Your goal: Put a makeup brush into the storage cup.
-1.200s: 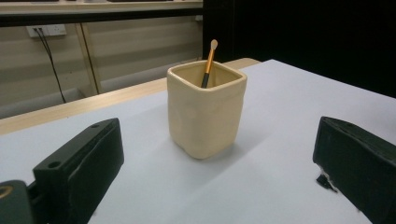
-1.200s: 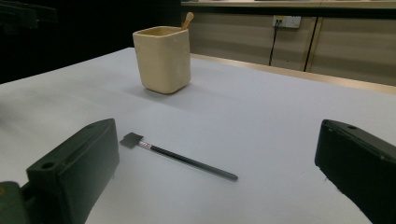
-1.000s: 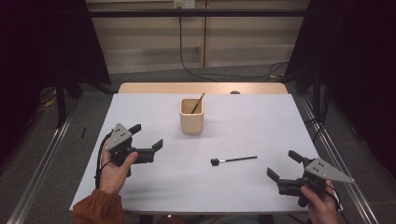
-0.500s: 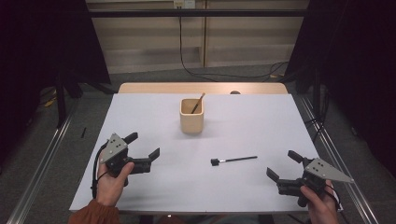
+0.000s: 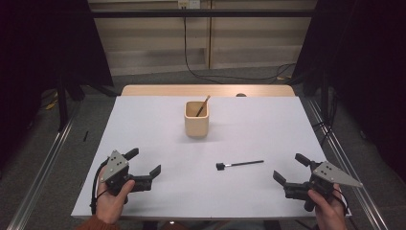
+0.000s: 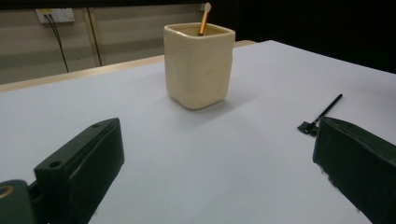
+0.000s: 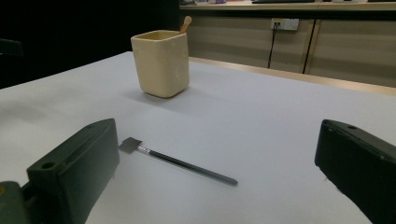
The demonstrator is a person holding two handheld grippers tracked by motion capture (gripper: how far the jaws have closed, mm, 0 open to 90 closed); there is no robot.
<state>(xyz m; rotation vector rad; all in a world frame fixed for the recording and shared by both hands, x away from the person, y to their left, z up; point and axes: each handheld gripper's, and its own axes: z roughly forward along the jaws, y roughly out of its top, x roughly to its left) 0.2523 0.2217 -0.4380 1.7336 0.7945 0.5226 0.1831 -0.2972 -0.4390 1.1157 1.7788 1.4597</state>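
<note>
Flat on matte white table (image 5: 143, 124), slim black brush (image 5: 239, 164).

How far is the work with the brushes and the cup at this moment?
Done: one brush already stands in the beige cup. In hand: nothing; the left gripper and right gripper are both open. Left: the black brush lies on the white table, untouched.

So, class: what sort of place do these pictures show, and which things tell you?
Probably a lab or recording room: a white table framed by dark curtains, a wall socket with trailing cables, and one hand-held gripper per hand.
</note>
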